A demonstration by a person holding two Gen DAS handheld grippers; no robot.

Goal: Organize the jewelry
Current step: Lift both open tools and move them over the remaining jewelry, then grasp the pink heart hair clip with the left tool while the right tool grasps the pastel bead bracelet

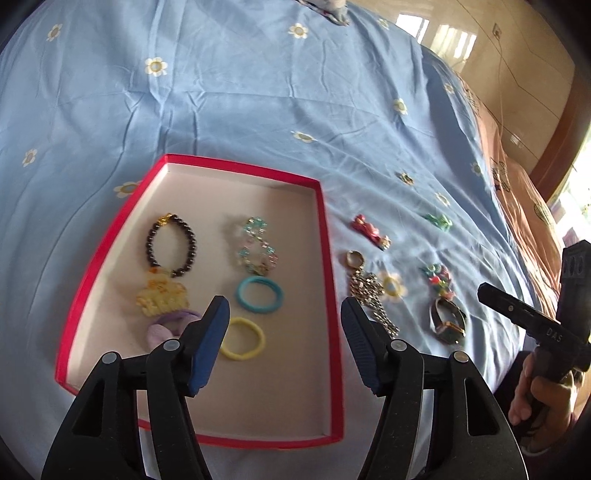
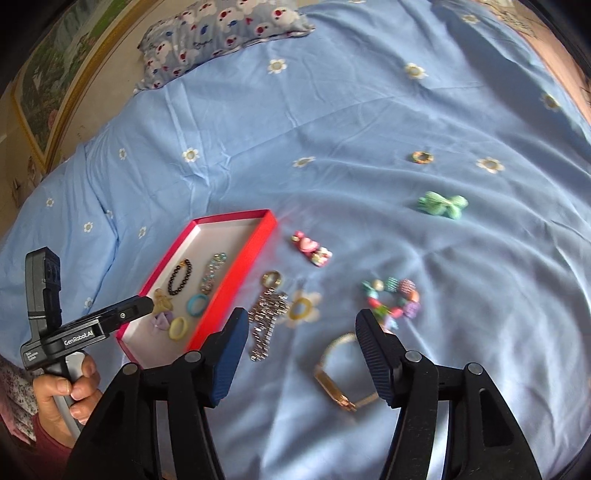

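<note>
A red box (image 1: 328,295) (image 2: 236,291) with a pale floor lies on the blue bedsheet. Inside are a dark bead bracelet (image 1: 171,245), a crystal bracelet (image 1: 256,243), a yellow clip (image 1: 160,297), a purple tie (image 1: 162,326), a teal hair tie (image 1: 259,295) and a yellow hair tie (image 1: 242,339). Loose on the sheet are a silver chain (image 2: 266,321), a gold watch (image 2: 338,380), a colourful bead bracelet (image 2: 393,299), a pink clip (image 2: 311,249), a green bow (image 2: 441,204) and a small ring (image 2: 422,157). My left gripper (image 1: 284,317) hovers open over the box's right side. My right gripper (image 2: 301,330) is open above the watch, empty.
A patterned pillow (image 2: 221,33) lies at the head of the bed. A framed picture (image 2: 55,92) leans beyond the bed's left edge. An orange quilt (image 1: 524,192) and wooden floor (image 1: 517,74) lie to the right. A hand holds each gripper's handle (image 2: 70,387).
</note>
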